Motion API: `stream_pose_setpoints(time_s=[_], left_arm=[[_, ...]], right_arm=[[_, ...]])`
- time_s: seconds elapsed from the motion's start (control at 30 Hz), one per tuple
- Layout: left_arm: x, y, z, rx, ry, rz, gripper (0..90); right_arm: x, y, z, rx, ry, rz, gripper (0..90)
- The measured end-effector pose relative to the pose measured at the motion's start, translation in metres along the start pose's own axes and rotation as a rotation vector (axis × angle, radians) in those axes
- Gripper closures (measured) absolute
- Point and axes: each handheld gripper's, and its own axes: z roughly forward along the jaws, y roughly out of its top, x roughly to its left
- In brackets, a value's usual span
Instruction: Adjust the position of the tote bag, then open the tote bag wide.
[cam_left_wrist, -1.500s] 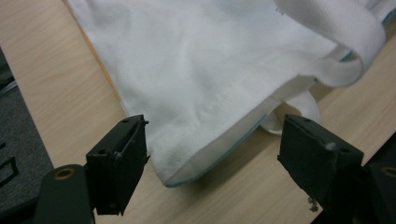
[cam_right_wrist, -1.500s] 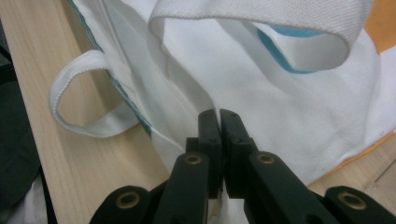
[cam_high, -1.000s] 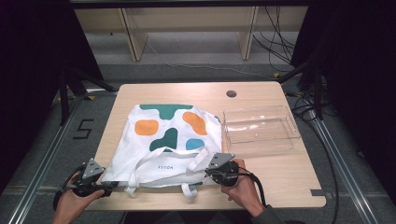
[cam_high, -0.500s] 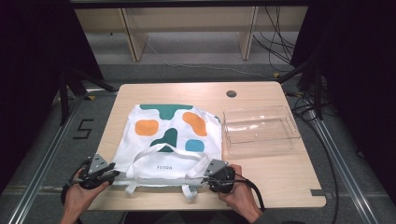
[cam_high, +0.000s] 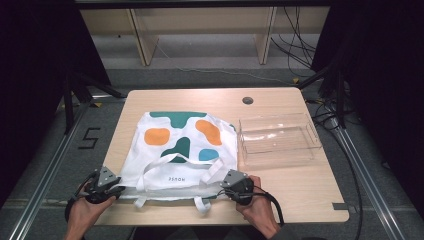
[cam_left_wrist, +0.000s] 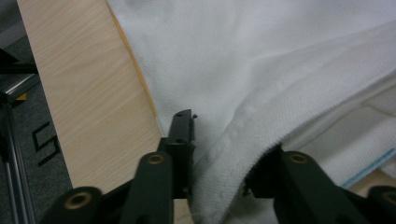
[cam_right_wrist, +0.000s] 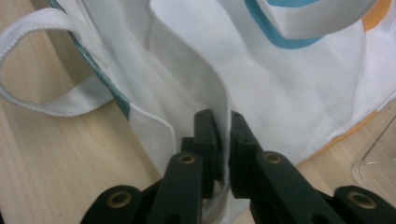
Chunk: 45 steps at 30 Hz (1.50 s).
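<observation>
Tote bag (cam_high: 182, 150), white with orange, green and blue patches, is laid flat on the tabletop (cam_high: 280, 200), just beside a clear plastic tray (cam_high: 278, 139). From the high view, its near corners are seen held by the left claw (cam_high: 116, 190) and right claw (cam_high: 226, 184). In the left gripper view, a thick hem fold is seen clenched after closing; in the right gripper view, a thin edge is pinched tight after closing.
</observation>
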Motion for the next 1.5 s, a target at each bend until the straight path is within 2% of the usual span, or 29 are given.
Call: stream_pose_setpoints(time_s=[0.03, 0.1, 0.13, 0.17, 0.2, 0.23, 0.27, 0.33, 0.37, 0.43, 0.5, 0.53, 0.57, 0.63, 0.67, 0.7, 0.73, 0.77, 0.8, 0.87, 0.93, 0.97, 1.03, 1.07, 1.1, 1.2, 1.33, 1.4, 1.5], left_arm=[[-0.001, -0.001, 0.001, -0.009, -0.001, 0.001, 72.9], [0.000, -0.002, 0.001, -0.015, -0.002, 0.012, 77.8], [0.001, -0.002, 0.000, -0.025, -0.009, 0.012, 81.6], [0.001, -0.002, -0.002, -0.031, 0.002, 0.026, 83.4], [0.000, -0.002, -0.004, -0.039, 0.000, 0.032, 84.9], [0.001, -0.001, -0.006, -0.034, -0.004, 0.041, 85.7], [0.001, -0.001, -0.008, -0.051, -0.006, 0.019, 86.0], [0.004, -0.001, -0.017, -0.090, -0.022, -0.029, 86.2], [0.005, -0.001, -0.022, -0.095, -0.031, -0.020, 86.2], [0.004, 0.000, -0.029, -0.129, -0.041, -0.013, 86.3], [0.005, 0.002, -0.034, -0.122, -0.043, 0.015, 86.3], [0.004, 0.002, -0.035, -0.144, -0.050, -0.020, 86.3], [0.006, 0.003, -0.038, -0.140, -0.051, -0.013, 86.3], [0.005, 0.008, -0.043, -0.186, -0.056, -0.051, 86.3], [0.006, 0.009, -0.045, -0.189, -0.060, -0.057, 86.3], [0.007, 0.012, -0.049, -0.187, -0.056, -0.036, 86.3], [0.006, 0.016, -0.052, -0.210, -0.051, -0.046, 86.3], [0.008, 0.019, -0.057, -0.207, -0.051, -0.031, 86.3], [0.008, 0.022, -0.061, -0.228, -0.049, -0.044, 86.4], [0.011, 0.029, -0.073, -0.247, -0.044, -0.043, 86.4], [0.014, 0.037, -0.086, -0.281, -0.026, -0.028, 86.5], [0.013, 0.039, -0.090, -0.303, -0.023, -0.043, 86.6], [0.018, 0.050, -0.103, -0.334, 0.007, -0.022, 86.6], [0.020, 0.054, -0.107, -0.357, -0.007, -0.029, 86.6], [0.022, 0.059, -0.112, -0.370, 0.001, -0.025, 86.6], [0.030, 0.072, -0.127, -0.386, 0.026, 0.031, 86.6], [0.037, 0.088, -0.142, -0.420, 0.052, 0.037, 86.6], [0.040, 0.097, -0.147, -0.443, 0.057, 0.018, 86.6], [0.046, 0.110, -0.159, -0.457, 0.051, 0.017, 86.7]], right_arm=[[-0.001, 0.000, -0.001, 0.003, -0.002, 0.009, 86.8], [-0.001, 0.000, -0.002, 0.001, 0.037, 0.038, 87.7], [-0.004, 0.000, -0.001, -0.002, 0.043, 0.001, 87.8], [-0.004, 0.000, -0.002, 0.000, 0.049, 0.001, 87.9], [-0.003, 0.001, -0.004, -0.009, 0.024, -0.002, 87.9], [0.000, 0.002, -0.007, -0.018, 0.033, 0.037, 88.0], [-0.002, 0.003, -0.009, -0.018, 0.027, 0.003, 88.0], [-0.003, 0.005, -0.015, -0.039, 0.037, 0.012, 88.0], [-0.003, 0.005, -0.018, -0.056, 0.030, 0.037, 88.0], [-0.006, 0.007, -0.025, -0.076, 0.026, 0.040, 88.0], [-0.007, 0.010, -0.032, -0.089, 0.028, 0.041, 88.1], [-0.008, 0.012, -0.035, -0.103, 0.022, 0.034, 88.1], [-0.009, 0.013, -0.039, -0.109, 0.024, 0.031, 88.1], [-0.012, 0.015, -0.043, -0.129, 0.026, 0.025, 88.1], [-0.013, 0.016, -0.046, -0.133, 0.020, 0.053, 88.1], [-0.015, 0.017, -0.047, -0.141, 0.028, 0.040, 88.1], [-0.017, 0.018, -0.049, -0.156, 0.024, 0.037, 88.1], [-0.018, 0.019, -0.051, -0.160, 0.018, 0.052, 88.1], [-0.020, 0.021, -0.054, -0.171, 0.027, 0.040, 88.1], [-0.023, 0.025, -0.060, -0.196, 0.024, 0.054, 88.1], [-0.027, 0.031, -0.068, -0.223, 0.025, 0.031, 88.2], [-0.029, 0.035, -0.073, -0.235, 0.029, 0.030, 88.2], [-0.034, 0.044, -0.084, -0.260, 0.020, 0.021, 88.2], [-0.037, 0.049, -0.090, -0.267, 0.013, 0.017, 88.2], [-0.041, 0.055, -0.096, -0.277, 0.003, 0.009, 88.3], [-0.054, 0.070, -0.112, -0.303, -0.006, -0.002, 88.3], [-0.071, 0.090, -0.129, -0.325, -0.005, -0.009, 88.3], [-0.079, 0.100, -0.138, -0.334, -0.006, -0.012, 88.4], [-0.089, 0.113, -0.150, -0.343, -0.013, -0.018, 88.4]])
